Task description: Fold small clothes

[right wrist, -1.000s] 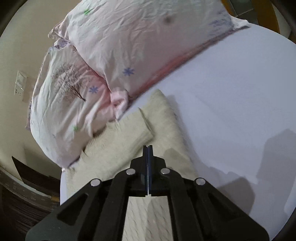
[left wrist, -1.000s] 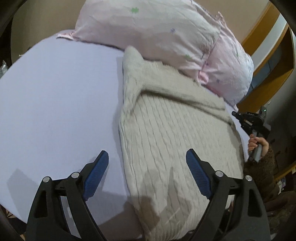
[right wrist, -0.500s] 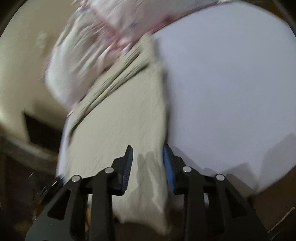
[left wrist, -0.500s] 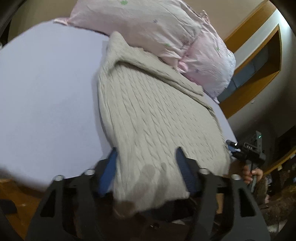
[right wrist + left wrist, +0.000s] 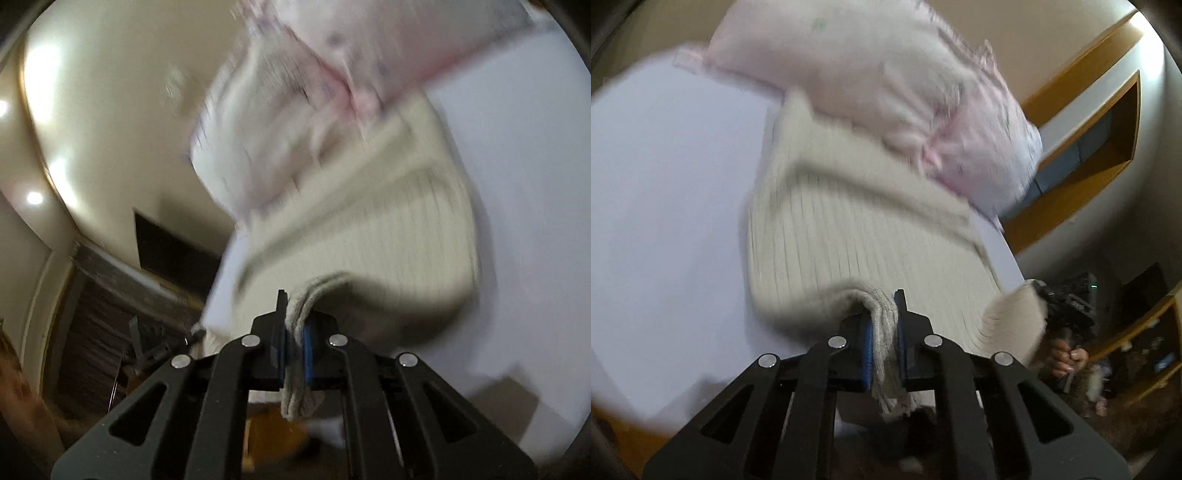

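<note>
A beige cable-knit sweater (image 5: 857, 240) lies on the lavender bed sheet (image 5: 665, 206), its far end against the pillows. My left gripper (image 5: 884, 325) is shut on the sweater's near hem, which bunches between the blue pads. My right gripper (image 5: 293, 325) is shut on the other near corner of the same sweater (image 5: 388, 229). The right gripper also shows in the left wrist view (image 5: 1063, 302), holding that lifted corner. Both views are motion-blurred.
Two pink patterned pillows (image 5: 886, 81) lie at the head of the bed, also in the right wrist view (image 5: 295, 110). A wooden-trimmed wall niche (image 5: 1100, 133) is at the right. The bed's near edge sits just below the grippers, with floor beyond.
Both grippers went from open beside the sweater's near hem to shut on it. The hem is lifted off the sheet and both views have swung.
</note>
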`<state>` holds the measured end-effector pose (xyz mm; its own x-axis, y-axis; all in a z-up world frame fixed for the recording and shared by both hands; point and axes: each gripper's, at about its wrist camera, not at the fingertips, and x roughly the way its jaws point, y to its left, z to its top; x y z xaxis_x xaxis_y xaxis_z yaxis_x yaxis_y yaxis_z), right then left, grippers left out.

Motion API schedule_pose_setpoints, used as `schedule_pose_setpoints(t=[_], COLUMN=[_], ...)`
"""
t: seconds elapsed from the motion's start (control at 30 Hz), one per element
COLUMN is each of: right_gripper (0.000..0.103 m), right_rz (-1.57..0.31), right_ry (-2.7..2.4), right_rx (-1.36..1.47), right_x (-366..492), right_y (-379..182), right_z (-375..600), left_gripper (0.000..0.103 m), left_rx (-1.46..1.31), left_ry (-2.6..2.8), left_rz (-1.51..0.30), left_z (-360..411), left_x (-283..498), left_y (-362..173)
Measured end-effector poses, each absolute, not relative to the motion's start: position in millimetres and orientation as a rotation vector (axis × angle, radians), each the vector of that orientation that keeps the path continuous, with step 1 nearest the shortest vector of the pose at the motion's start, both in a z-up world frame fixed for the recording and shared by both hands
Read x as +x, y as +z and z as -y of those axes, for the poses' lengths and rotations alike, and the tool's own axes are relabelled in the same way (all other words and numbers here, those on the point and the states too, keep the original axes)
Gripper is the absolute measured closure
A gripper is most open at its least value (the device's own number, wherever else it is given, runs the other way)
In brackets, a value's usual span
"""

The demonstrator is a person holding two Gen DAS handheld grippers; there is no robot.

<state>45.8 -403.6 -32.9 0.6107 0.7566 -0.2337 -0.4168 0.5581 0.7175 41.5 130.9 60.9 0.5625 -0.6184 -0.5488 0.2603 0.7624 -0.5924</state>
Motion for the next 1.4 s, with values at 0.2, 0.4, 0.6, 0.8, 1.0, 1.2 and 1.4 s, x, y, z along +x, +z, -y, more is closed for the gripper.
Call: schedule_pose_setpoints(t=[0.2, 0.4, 0.6, 0.8, 1.0, 1.2, 1.4], right_gripper=[0.096, 0.09, 0.008, 0.008, 0.008, 0.007, 0.007], right_rz=[-0.393, -0.582, -0.327, -0.328, -0.378, -0.391, -0.361], right_ry=[0.523, 0.259, 0.264, 0.297, 0.324, 0.381, 0.429], right_rx=[0.858, 0.982, 0.975, 0.928, 0.924, 0.944, 0.927], right_x=[187.7, 272.7, 245.5, 232.1, 241.8, 240.9, 231.2], right_y=[3.4, -42.3, -23.7, -18.7, -23.9, -22.2, -7.9], right_z=[427.5, 428.8, 445.0, 450.7, 431.0, 431.8, 440.2], left_gripper=[0.093, 0.093, 0.015, 0.003, 0.023, 0.075, 0.087], left_rx=[-0.45, -0.465, -0.602, -0.578, -0.599, -0.748, -0.792], left_ry=[-0.301, -0.215, -0.286, -0.228, -0.28, -0.265, -0.475], left_rz=[-0.724, -0.914, -0.845, -0.86, -0.976, -0.991, -0.82], left_z=[-138.5, -123.5, -161.5, -178.7, -159.0, -148.3, -104.8], left_x=[193.8, 284.6, 249.7, 221.4, 214.1, 201.5, 207.4], left_y=[88.4, 34.6, 50.8, 50.7, 20.8, 7.6, 78.8])
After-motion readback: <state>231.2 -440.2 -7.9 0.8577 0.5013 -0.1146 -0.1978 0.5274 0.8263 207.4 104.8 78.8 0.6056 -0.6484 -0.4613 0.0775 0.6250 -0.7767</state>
